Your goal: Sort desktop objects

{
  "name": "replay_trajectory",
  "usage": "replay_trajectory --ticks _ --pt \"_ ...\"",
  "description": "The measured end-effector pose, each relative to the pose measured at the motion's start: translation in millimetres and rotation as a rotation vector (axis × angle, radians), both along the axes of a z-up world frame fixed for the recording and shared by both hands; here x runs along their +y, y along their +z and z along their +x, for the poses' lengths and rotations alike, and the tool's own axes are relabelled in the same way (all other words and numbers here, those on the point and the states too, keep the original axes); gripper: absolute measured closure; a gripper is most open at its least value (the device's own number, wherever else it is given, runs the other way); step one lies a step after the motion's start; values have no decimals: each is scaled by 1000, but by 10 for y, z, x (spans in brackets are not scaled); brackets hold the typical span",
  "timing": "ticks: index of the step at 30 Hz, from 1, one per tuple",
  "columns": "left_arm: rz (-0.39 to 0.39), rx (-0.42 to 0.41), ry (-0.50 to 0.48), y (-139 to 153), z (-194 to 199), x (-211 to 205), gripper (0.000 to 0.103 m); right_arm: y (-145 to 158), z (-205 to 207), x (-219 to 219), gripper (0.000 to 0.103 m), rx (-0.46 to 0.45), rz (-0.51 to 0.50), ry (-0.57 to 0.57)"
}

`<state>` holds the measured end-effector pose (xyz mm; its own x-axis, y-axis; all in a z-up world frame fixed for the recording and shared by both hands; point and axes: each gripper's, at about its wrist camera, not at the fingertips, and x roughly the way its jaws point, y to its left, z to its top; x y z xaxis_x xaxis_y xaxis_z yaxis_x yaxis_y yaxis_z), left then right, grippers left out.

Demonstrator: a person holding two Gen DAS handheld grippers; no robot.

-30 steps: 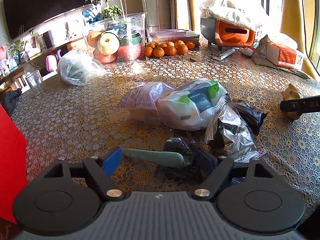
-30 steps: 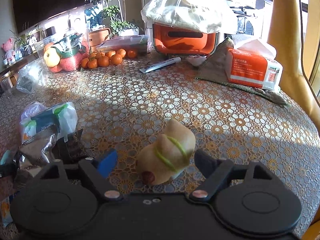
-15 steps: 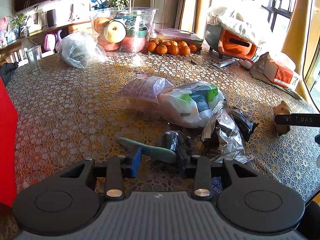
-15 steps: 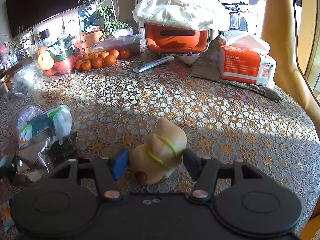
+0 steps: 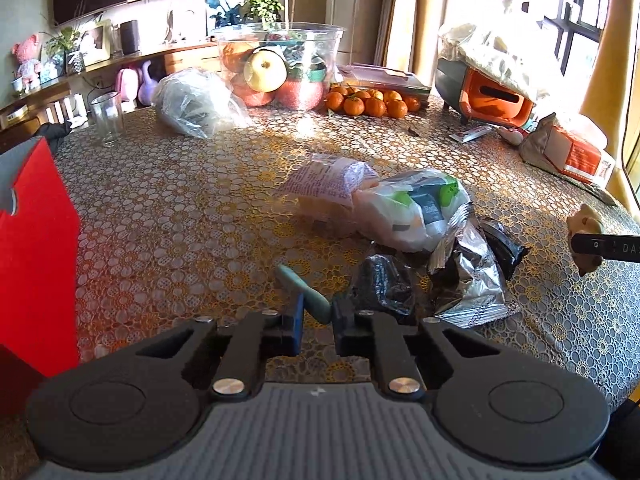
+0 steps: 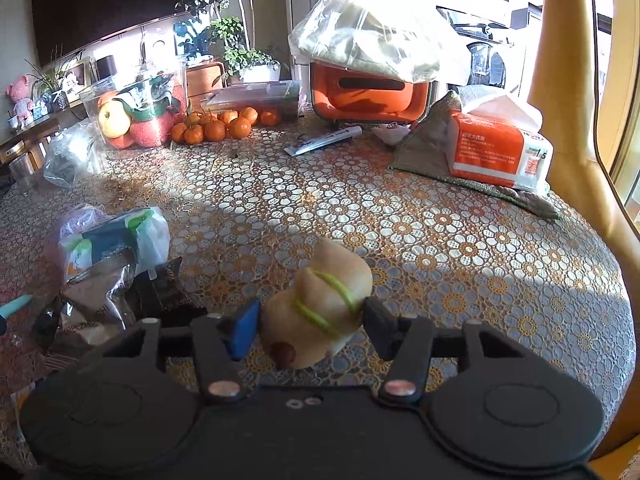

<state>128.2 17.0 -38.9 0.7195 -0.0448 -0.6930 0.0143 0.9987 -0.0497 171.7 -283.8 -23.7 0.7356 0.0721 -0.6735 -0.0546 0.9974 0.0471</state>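
Left wrist view: the left gripper (image 5: 316,318) has its jaws clamped on the near end of a pale green stick (image 5: 304,294), which slants up and away to the left over the patterned worktop (image 5: 180,208). Just right of it lies a crumpled dark wrapper (image 5: 382,286), then a silver foil bag (image 5: 470,280), with white snack bags (image 5: 412,208) behind. A red box (image 5: 34,256) stands at the left edge. Far right, the beige toy (image 5: 585,224) peeks above the other gripper's finger.

Right wrist view: the right gripper (image 6: 310,322) has its jaws closing on that beige toy (image 6: 320,304), banded with green; both pads appear to touch its sides, though the fisheye makes that hard to confirm. An orange tissue pack (image 6: 492,150) sits far behind.
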Motion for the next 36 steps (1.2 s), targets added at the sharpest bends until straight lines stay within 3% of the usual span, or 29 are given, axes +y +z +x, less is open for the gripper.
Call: replay_trajectory --ticks 6,19,36 --pt "17 8 77 5 -95 274 96 81 -128 98 47 -10 -17 29" --pt "16 -90 84 246 -271 472 97 358 -378 424 48 -52 -33 111" --pt "-5 -109 85 520 -735 600 97 671 -849 845 48 -86 -31 223"
